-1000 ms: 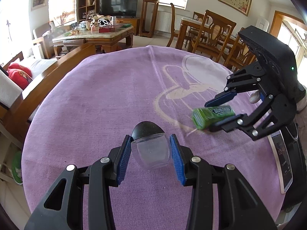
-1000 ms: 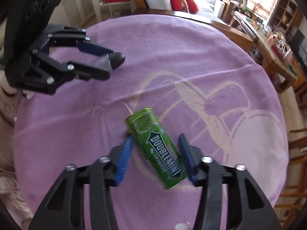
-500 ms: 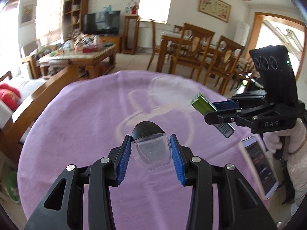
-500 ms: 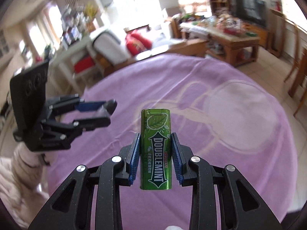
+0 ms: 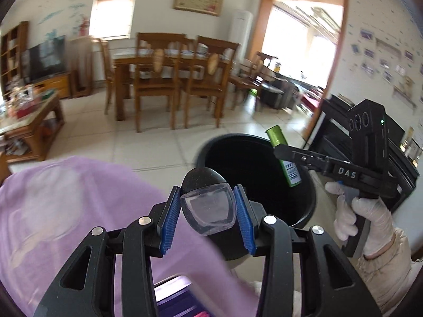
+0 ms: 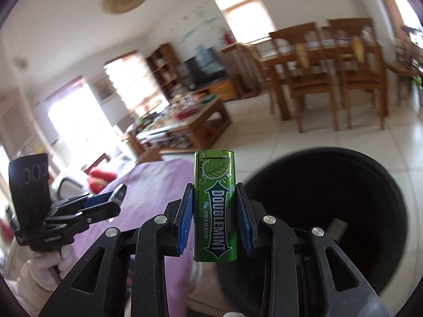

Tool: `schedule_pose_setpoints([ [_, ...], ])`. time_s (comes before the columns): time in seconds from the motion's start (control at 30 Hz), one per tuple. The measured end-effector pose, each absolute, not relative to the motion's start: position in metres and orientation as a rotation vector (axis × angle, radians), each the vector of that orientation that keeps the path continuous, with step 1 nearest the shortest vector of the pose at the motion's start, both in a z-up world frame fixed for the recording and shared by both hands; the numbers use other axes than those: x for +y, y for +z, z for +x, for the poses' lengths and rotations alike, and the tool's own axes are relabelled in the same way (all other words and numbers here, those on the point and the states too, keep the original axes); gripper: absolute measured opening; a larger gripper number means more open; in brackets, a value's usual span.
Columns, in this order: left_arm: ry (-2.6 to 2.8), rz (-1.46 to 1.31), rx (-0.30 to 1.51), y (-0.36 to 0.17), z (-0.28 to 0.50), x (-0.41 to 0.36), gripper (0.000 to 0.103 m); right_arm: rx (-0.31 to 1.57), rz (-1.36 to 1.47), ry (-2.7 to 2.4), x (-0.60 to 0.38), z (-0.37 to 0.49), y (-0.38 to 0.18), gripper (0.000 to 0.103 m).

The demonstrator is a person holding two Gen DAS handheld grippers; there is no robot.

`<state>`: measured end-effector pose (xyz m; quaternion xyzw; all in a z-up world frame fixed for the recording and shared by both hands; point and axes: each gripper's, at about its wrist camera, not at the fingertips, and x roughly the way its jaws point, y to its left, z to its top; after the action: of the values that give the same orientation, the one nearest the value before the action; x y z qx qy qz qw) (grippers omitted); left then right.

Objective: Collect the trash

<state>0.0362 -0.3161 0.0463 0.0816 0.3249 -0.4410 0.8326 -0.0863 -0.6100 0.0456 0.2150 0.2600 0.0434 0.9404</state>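
Trash in both grips: we clamp a green Doublemint gum pack (image 6: 214,211) in the right hand-held gripper (image 6: 214,219) and a clear plastic black-capped container (image 5: 208,206) in the left hand-held gripper (image 5: 208,212), near the round black bin (image 5: 309,200). Next we judge: centre over it, release.

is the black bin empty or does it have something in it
Not empty: in the right wrist view a pale, blurred piece lies low inside the round black plastic bin. What it is, I cannot tell.

My bin (image 6: 396,211) is cut off at the right edge; a pale item (image 6: 337,227) inside is too dim to identify.
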Motion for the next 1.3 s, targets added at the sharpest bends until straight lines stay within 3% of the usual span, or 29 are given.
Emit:
schedule_pose_setpoints([
  [0.3,-1.022,0.35,0.809,0.003,0.024,-0.44,0.041,0.533,0.53,-0.075,-0.687,-0.125,-0.011,0.031],
  [0.7,-0.986,0.405,0.874,-0.014,0.019,-0.46,0.043,0.548,0.552,-0.08,-0.703,-0.129,-0.038,0.032],
  [0.73,-0.982,0.405,0.876,-0.013,0.02,-0.461,0.045,0.546,0.55,-0.078,-0.702,-0.13,-0.037,0.032],
  [0.8,-0.978,0.403,0.864,-0.01,0.016,-0.459,0.064,0.538,0.547,-0.069,-0.7,-0.132,-0.037,0.033],
  [0.83,-0.976,0.403,0.846,-0.007,0.014,-0.456,0.068,0.533,0.545,-0.065,-0.7,-0.133,-0.036,0.033],
  [0.9,-0.976,0.404,0.824,-0.004,0.011,-0.453,0.077,0.526,0.542,-0.064,-0.701,-0.134,-0.032,0.045],
  [1.03,-0.986,0.399,0.806,0.003,0.004,-0.443,0.08,0.499,0.542,-0.059,-0.694,-0.14,-0.026,0.048],
  [1.1,-0.981,0.394,0.777,0.009,-0.001,-0.434,0.082,0.484,0.546,-0.067,-0.689,-0.143,-0.022,0.058],
  [1.17,-0.972,0.375,0.744,0.015,-0.003,-0.424,0.082,0.471,0.549,-0.08,-0.685,-0.145,-0.018,0.06],
  [1.23,-0.95,0.344,0.706,0.022,-0.002,-0.409,0.094,0.459,0.559,-0.094,-0.68,-0.145,-0.013,0.066],
  [1.3,-0.908,0.309,0.641,0.032,-0.003,-0.389,0.098,0.45,0.568,-0.114,-0.672,-0.143,-0.007,0.072],
])
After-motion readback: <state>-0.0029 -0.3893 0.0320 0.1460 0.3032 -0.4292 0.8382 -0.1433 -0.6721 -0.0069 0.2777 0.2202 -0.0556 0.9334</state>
